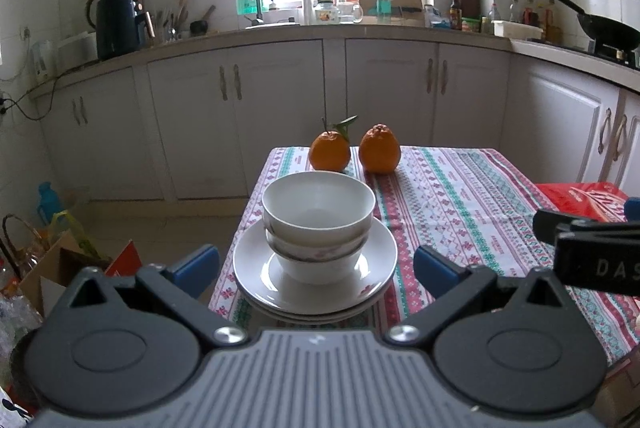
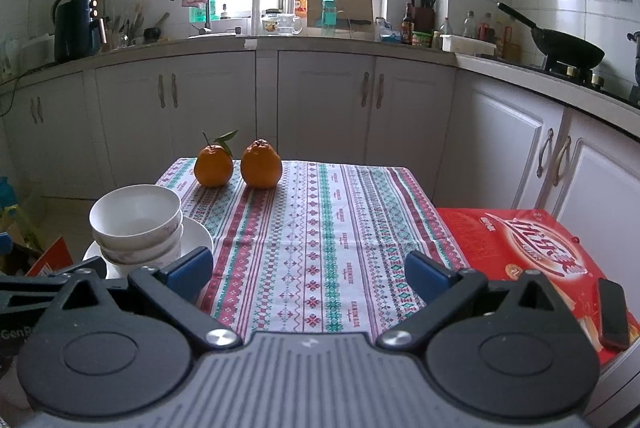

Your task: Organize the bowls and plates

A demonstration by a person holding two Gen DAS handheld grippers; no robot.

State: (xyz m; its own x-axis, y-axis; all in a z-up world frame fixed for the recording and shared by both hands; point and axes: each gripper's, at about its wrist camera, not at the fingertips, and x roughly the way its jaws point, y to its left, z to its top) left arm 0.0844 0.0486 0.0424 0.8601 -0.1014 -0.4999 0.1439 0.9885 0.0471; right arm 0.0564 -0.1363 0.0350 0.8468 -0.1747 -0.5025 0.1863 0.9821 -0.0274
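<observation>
My left gripper [image 1: 316,268] has its blue-padded fingers spread wide and holds nothing; it hangs just in front of the crockery, with the stack framed between the two pads. My right gripper [image 2: 306,274] is likewise spread apart and empty, poised over bare tablecloth [image 2: 320,228] to the right of the stack, and its black body juts into the left wrist view at the right edge. The bowls [image 1: 318,224] are nested one inside another, white, the lower ones showing a faint reddish pattern, and they stand upright in the middle of the plates [image 1: 372,260], a pile of white plates whose near rim overhangs the table's near-left edge slightly. From the right wrist view the same pile sits at the table's left side, partly hidden behind my left finger. Farther back, near the far edge, two oranges [image 1: 330,152] stand side by side, the left one with a leafy stem. A red box [image 2: 520,252] lies just right of the table, with a dark phone [image 2: 614,314] lying on it.
</observation>
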